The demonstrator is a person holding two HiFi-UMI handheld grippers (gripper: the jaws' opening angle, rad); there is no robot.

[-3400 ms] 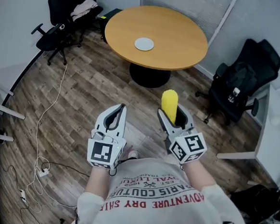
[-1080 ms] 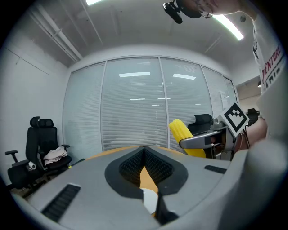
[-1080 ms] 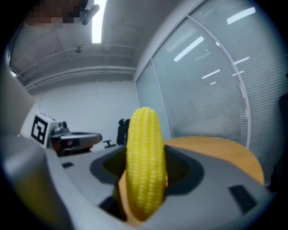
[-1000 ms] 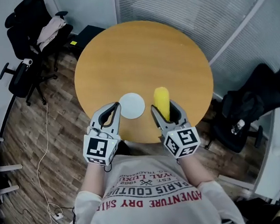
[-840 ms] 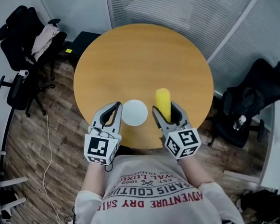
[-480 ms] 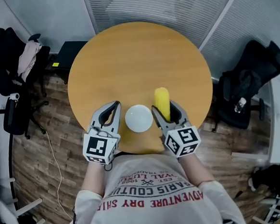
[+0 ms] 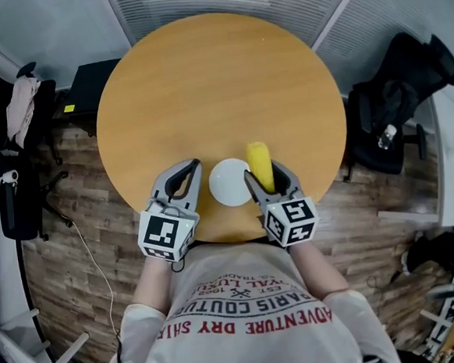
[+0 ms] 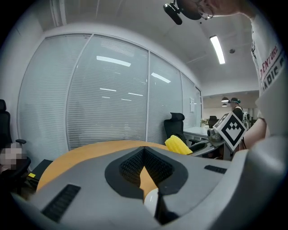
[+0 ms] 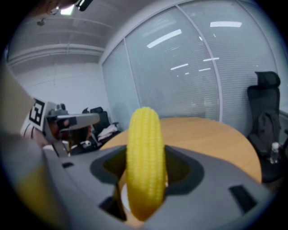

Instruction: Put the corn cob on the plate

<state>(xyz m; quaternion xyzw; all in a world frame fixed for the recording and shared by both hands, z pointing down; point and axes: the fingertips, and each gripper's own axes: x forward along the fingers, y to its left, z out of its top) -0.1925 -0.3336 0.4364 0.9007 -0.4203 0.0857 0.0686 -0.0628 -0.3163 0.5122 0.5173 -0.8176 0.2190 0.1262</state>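
Observation:
A yellow corn cob (image 7: 259,165) stands up between the jaws of my right gripper (image 7: 265,178), which is shut on it; in the right gripper view the corn cob (image 9: 145,161) fills the middle. A small white plate (image 7: 231,182) lies on the round wooden table (image 7: 212,92) near its front edge, just left of the right gripper. My left gripper (image 7: 182,181) hangs left of the plate, shut and holding nothing. In the left gripper view the corn cob (image 8: 178,145) and a sliver of the plate (image 8: 150,201) show past the jaws.
Black office chairs stand beside the table, one at the right (image 7: 396,93) and others at the left (image 7: 4,132). A black box (image 7: 86,84) sits on the wooden floor at the table's left. A cable (image 7: 92,258) trails across the floor.
I have walked up to the table; it and the plate have drawn nearer, and the plate now lies between the two grippers. The corn stays gripped in the right gripper.

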